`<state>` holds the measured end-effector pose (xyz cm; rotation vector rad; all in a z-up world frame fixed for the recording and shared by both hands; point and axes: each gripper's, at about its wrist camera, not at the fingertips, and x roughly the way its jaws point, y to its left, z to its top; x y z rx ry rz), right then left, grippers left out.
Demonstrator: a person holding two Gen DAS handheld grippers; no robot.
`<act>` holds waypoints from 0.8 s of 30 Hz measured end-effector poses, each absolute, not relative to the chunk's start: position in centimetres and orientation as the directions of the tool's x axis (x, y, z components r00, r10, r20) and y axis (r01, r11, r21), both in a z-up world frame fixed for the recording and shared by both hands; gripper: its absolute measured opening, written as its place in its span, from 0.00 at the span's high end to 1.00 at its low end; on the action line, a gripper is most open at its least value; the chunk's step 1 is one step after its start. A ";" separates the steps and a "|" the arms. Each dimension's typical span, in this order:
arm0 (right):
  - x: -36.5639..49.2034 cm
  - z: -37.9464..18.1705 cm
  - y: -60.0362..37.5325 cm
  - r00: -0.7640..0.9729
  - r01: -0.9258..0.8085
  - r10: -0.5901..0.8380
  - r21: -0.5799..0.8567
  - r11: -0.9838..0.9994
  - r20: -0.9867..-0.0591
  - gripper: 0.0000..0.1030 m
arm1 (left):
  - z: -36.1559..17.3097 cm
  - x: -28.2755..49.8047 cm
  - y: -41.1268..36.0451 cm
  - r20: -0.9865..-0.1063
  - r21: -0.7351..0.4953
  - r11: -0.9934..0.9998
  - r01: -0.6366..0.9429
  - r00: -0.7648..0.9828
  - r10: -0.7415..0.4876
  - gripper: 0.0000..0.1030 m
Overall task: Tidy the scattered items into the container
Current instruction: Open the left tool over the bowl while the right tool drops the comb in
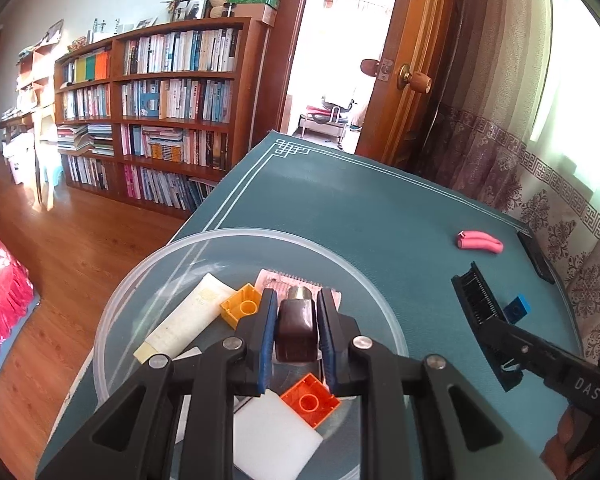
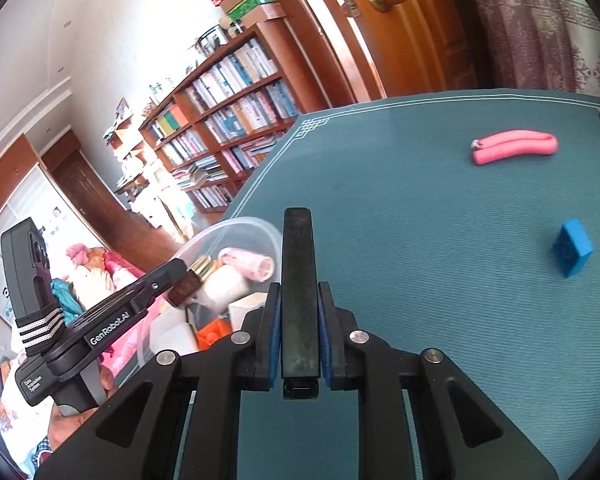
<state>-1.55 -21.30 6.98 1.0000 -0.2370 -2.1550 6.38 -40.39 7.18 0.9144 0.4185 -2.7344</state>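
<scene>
While my left tongs (image 1: pixel 296 320) grip the brown bottle (image 1: pixel 296 330) over the container (image 1: pixel 112 312), right tongs (image 2: pixel 298 320) clamp the black comb (image 2: pixel 298 280); bottle needs dropping next.

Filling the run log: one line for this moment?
left hand-held gripper: holds brown bottle over bowl | right hand-held gripper: holds black comb | blue brick, pink roller: on table

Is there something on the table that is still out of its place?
Yes. A pink roll and a blue brick lie loose on the teal table mat, apart from the clear container holding the other items. The brick is tipped on edge.
</scene>
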 end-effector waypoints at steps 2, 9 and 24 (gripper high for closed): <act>-1.2 6.9 -22.2 -0.413 0.558 -0.698 0.443 -0.702 -0.586 0.83 | 7.1 6.5 -40.9 -0.615 -0.199 -0.930 0.310 -0.778 -0.128 0.77; -0.2 6.7 -24.6 -0.372 0.586 -0.716 0.449 -0.674 -0.590 0.83 | 6.6 6.8 -42.2 -0.620 -0.205 -0.922 0.327 -0.772 -0.136 0.77; -1.1 5.9 -28.3 -0.373 0.595 -0.692 0.413 -0.690 -0.618 0.82 | 7.2 8.4 -43.9 -0.598 -0.163 -0.908 0.386 -0.771 -0.220 0.18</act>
